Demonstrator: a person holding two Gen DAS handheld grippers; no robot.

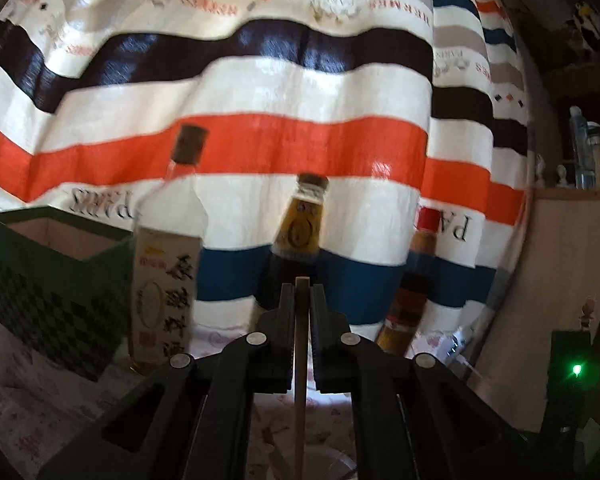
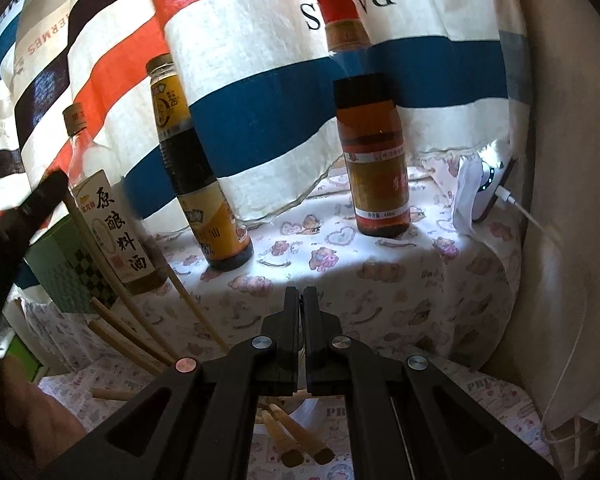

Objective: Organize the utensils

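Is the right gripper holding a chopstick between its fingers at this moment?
No. In the right wrist view the right gripper is shut with nothing between its fingers.

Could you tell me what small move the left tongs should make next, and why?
Probably carry the chopstick left toward the open green box. The left tongs are shut on it upright, and the box stands beside the clear bottle.
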